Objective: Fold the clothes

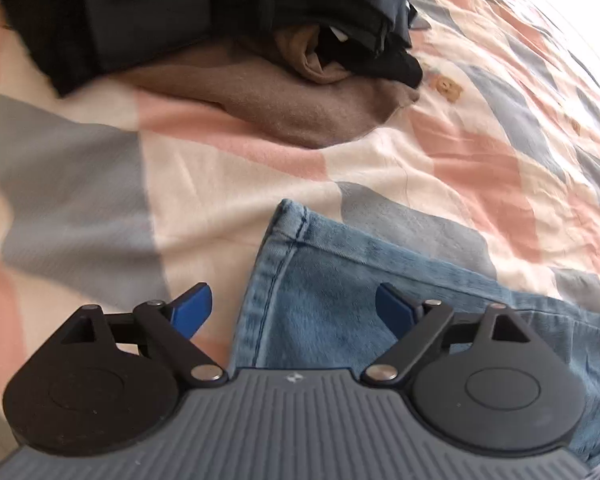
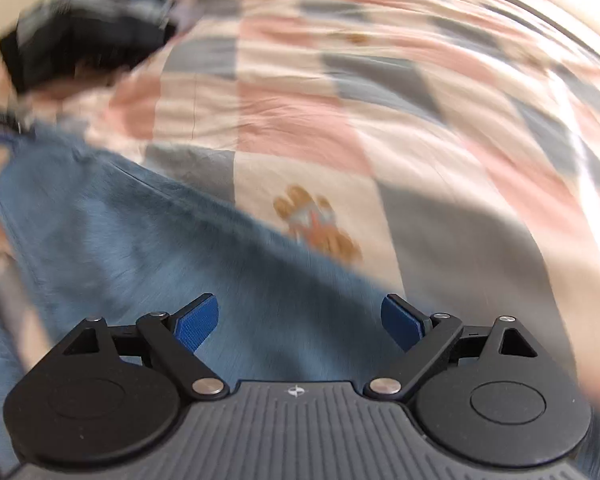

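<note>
Light blue jeans (image 1: pixel 340 280) lie flat on the patchwork bedspread (image 1: pixel 100 168), a hemmed leg end pointing away from me. My left gripper (image 1: pixel 294 306) hovers open just over that leg end, its blue pads spread wide, nothing between them. In the right wrist view, which is blurred by motion, the same jeans (image 2: pixel 148 248) stretch from the left down under my right gripper (image 2: pixel 300 320). That gripper is open too, with denim below the gap and nothing held.
A brown knit garment (image 1: pixel 284 96) lies beyond the jeans with a pile of dark clothes (image 1: pixel 180 12) on top of it. The dark pile (image 2: pixel 84 44) shows at upper left in the right view. The pink, grey and cream bedspread (image 2: pixel 380 120) extends to the right.
</note>
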### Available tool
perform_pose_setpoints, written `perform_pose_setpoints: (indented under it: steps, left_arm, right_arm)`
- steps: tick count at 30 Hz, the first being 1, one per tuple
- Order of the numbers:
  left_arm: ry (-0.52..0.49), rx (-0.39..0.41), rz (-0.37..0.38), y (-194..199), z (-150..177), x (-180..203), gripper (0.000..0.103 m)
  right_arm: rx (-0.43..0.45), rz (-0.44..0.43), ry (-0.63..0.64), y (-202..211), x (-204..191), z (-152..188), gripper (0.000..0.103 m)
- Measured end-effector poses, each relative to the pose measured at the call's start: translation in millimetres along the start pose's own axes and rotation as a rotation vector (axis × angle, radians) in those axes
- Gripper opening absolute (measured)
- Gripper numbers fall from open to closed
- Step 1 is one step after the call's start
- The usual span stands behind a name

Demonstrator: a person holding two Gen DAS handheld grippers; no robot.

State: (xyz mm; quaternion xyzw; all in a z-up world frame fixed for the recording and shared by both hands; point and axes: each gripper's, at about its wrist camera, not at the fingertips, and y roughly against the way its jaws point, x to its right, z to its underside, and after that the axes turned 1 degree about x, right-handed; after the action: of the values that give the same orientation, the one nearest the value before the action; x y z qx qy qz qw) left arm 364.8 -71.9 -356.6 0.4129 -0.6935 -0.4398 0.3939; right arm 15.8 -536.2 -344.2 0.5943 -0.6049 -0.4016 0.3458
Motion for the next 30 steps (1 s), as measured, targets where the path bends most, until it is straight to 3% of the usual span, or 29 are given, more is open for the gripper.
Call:
perform_pose_setpoints:
  steps: [2,3,4,5,6,7,11,14,17,19,20,22,23,24,26,28,30]
  left_arm:
    - [-0.037,-0.026,0.03,-12.2,2.3,-0.7,0.089]
    - [-0.066,-0.026,0.039,-15.5,4.5,1.9,0.087]
    - [-0.082,-0.023,0.055,-15.6,5.7,4.5,0.066]
    - [-0.079,-0.022,0.076,-12.3,5.1,7.4,0.025]
    - [-0.063,-0.022,0.097,-7.0,3.3,10.4,0.01]
    - [-0.059,-0.013,0.12,1.0,0.9,15.4,0.006]
    - [-0.162,0.115,0.217,56.3,-23.1,59.9,0.005]
    - [-0.263,0.275,0.269,96.9,-69.0,104.5,0.006]
    - [-0.338,0.438,0.258,118.7,-128.0,145.2,0.006]
    - [-0.335,0.469,0.243,108.9,-165.8,167.5,0.01]
    - [-0.325,0.452,0.24,96.5,-182.5,177.1,0.022]
    - [-0.297,0.416,0.159,62.8,-205.0,195.7,0.037]
    - [-0.292,0.383,0.11,42.3,-209.9,201.4,0.04]
    - [-0.29,0.343,0.057,23.8,-207.9,203.3,0.039]
    - [-0.263,0.258,-0.007,0.0,-190.0,195.9,0.039]
    - [-0.231,0.215,0.019,-1.8,-152.1,174.2,0.042]
    - [-0.205,0.181,0.038,13.1,-102.3,148.9,0.045]
  right_arm:
    - [-0.039,0.002,0.057,-31.9,-3.0,-14.6,0.09]
    - [-0.076,-0.013,0.072,-46.3,-3.7,-14.7,0.084]
    - [-0.115,-0.036,0.089,-57.3,-4.7,-12.6,0.076]
    - [-0.133,-0.051,0.106,-60.6,-8.0,-10.3,0.062]
    - [-0.133,-0.061,0.115,-58.4,-11.0,-8.5,0.035]
    - [-0.137,-0.071,0.11,-54.3,-13.2,-7.0,0.02]
    - [-0.063,-0.055,0.101,-6.2,-19.8,-3.5,0.01]
    - [0.035,0.045,0.075,36.0,-5.1,-24.1,0.009]
    - [0.118,0.14,0.01,55.5,25.2,-55.7,0.009]
    - [0.149,0.198,-0.045,58.0,47.0,-75.6,0.009]
    - [0.127,0.223,-0.081,46.8,57.2,-80.9,0.011]
    - [0.053,0.267,-0.164,19.0,74.6,-83.7,0.029]
    - [0.038,0.284,-0.216,11.5,80.8,-80.2,0.054]
    - [0.059,0.295,-0.281,13.8,84.4,-72.4,0.063]
    - [0.12,0.299,-0.428,24.8,91.3,-51.4,0.068]
    - [0.235,0.238,-0.633,59.4,95.5,-7.6,0.07]
    - [0.285,0.219,-0.767,97.5,92.9,54.4,0.071]
